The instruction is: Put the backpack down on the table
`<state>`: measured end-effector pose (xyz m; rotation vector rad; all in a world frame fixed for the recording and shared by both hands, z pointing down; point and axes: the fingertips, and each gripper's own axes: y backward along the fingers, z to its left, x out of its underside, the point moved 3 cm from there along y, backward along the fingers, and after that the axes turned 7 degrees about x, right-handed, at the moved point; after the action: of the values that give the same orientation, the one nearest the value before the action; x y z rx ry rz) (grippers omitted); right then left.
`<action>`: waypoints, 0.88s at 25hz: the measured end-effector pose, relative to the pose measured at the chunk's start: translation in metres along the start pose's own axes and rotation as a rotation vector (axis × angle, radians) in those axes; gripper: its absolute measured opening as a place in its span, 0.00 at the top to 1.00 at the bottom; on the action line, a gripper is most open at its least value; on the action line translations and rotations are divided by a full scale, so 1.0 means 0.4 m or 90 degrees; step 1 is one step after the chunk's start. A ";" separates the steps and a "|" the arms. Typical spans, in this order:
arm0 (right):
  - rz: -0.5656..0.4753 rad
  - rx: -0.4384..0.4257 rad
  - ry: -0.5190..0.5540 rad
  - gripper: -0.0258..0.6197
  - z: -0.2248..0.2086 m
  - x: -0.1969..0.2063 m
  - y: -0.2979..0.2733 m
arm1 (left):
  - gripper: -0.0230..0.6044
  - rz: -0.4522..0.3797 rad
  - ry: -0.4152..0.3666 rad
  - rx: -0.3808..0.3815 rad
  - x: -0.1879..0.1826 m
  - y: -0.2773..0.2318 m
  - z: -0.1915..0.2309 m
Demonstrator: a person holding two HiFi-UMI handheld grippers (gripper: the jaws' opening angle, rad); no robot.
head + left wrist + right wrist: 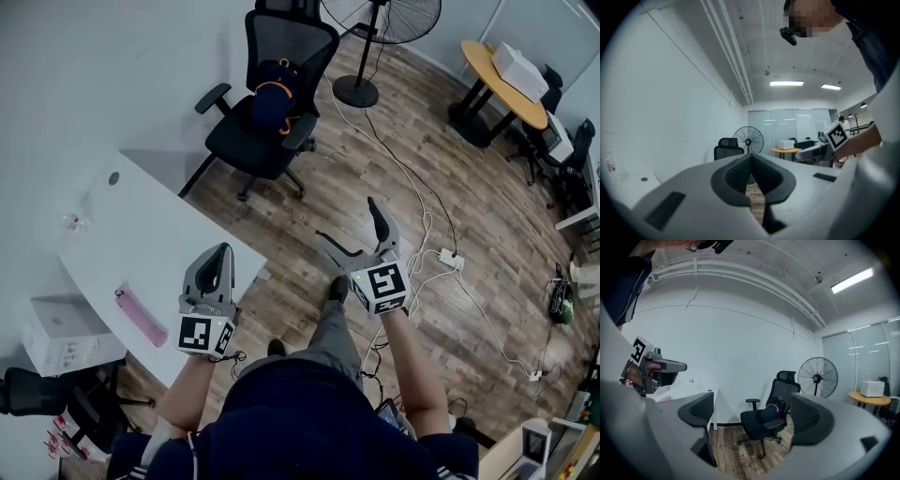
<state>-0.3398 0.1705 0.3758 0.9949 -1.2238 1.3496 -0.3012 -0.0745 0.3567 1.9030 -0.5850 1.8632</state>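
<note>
Wood-floor office, backpack (pixel 272 98) on chair (pixel 246 145) well beyond empty fingers (pixel 380 225), together on left gripper (pixel 223 253), wide apart on right gripper (pixel 347 220).

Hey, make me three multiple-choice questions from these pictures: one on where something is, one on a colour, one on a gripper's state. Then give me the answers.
1. Where is the backpack?
A on the floor
B on the seat of the black office chair
C on a shelf

2. What colour is the flat oblong item on the white table?
A green
B pink
C yellow

3. How do the jaws of the right gripper stand?
A wide apart, nothing between the pads
B shut on a strap
C shut together, empty

Answers:
1. B: the head view shows it on the seat, against the backrest.
2. B: it lies pink near the table's near edge.
3. A: the right gripper view shows only the far chair and floor through the gap.
</note>
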 end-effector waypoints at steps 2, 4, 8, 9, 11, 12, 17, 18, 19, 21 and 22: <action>-0.005 -0.025 -0.005 0.18 -0.065 0.010 -0.067 | 0.96 -0.008 0.003 -0.028 -0.003 -0.084 0.010; -0.009 -0.050 -0.004 0.18 -0.139 0.011 -0.141 | 0.96 -0.014 0.001 -0.059 -0.014 -0.176 0.019; -0.005 -0.108 -0.008 0.19 -0.268 0.011 -0.295 | 0.96 -0.007 0.005 -0.114 -0.027 -0.342 0.043; -0.005 -0.122 -0.006 0.19 -0.295 0.007 -0.335 | 0.96 -0.007 0.007 -0.126 -0.032 -0.378 0.050; -0.007 -0.143 0.004 0.21 -0.339 -0.003 -0.412 | 0.96 -0.010 0.009 -0.148 -0.040 -0.440 0.067; -0.008 -0.151 0.010 0.21 -0.358 -0.009 -0.450 | 0.96 -0.011 0.010 -0.157 -0.043 -0.466 0.077; -0.008 -0.178 0.030 0.22 -0.418 -0.028 -0.640 | 0.96 -0.019 0.007 -0.190 -0.063 -0.567 0.156; -0.009 -0.180 0.032 0.22 -0.425 -0.031 -0.679 | 0.96 -0.018 0.005 -0.193 -0.064 -0.586 0.177; -0.010 -0.181 0.033 0.23 -0.432 -0.033 -0.719 | 0.96 -0.017 0.001 -0.197 -0.062 -0.605 0.201; -0.012 -0.182 0.031 0.23 -0.447 -0.035 -0.805 | 0.96 -0.016 -0.006 -0.203 -0.057 -0.648 0.253; -0.012 -0.182 0.030 0.24 -0.453 -0.035 -0.852 | 0.96 -0.017 -0.008 -0.204 -0.054 -0.670 0.283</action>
<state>0.0085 0.3366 0.3871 0.7670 -1.3253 1.1392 -0.0573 0.0840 0.3326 1.7038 -0.8058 1.6283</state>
